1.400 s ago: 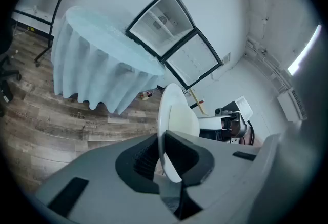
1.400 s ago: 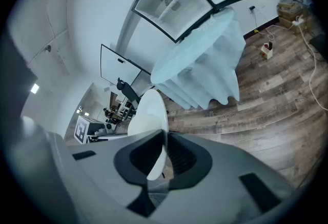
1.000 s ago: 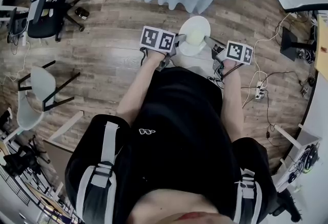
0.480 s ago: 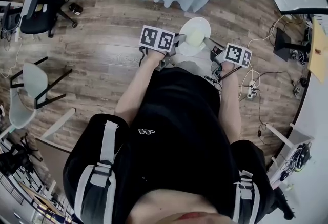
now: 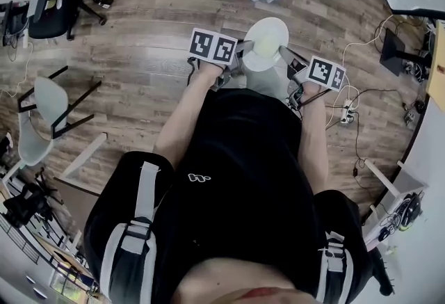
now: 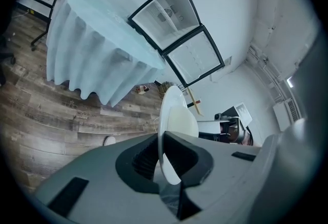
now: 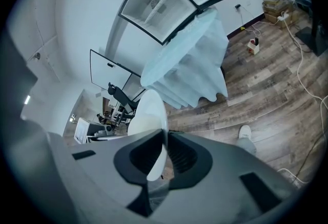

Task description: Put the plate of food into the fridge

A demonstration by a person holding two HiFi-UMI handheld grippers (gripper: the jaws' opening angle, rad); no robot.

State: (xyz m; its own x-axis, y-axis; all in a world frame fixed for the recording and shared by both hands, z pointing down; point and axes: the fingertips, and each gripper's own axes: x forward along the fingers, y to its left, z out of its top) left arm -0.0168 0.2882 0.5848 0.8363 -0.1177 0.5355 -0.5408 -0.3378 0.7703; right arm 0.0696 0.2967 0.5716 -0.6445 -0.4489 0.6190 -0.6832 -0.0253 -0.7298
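Plate [image 5: 270,30] is squeezed at its rim between the jaws of my left gripper [image 5: 245,51] and my right gripper [image 5: 284,53], one on each side, so the food [image 5: 265,51] cannot slide off.

Left hand-held gripper [image 5: 243,51] and right hand-held gripper [image 5: 282,53] clamp (arms forward).

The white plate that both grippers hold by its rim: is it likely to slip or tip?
Probably stiff: the plate looks flat though left gripper and right gripper pinch only opposite edges. Its smooth rim may slip. The food could slide if tilted.
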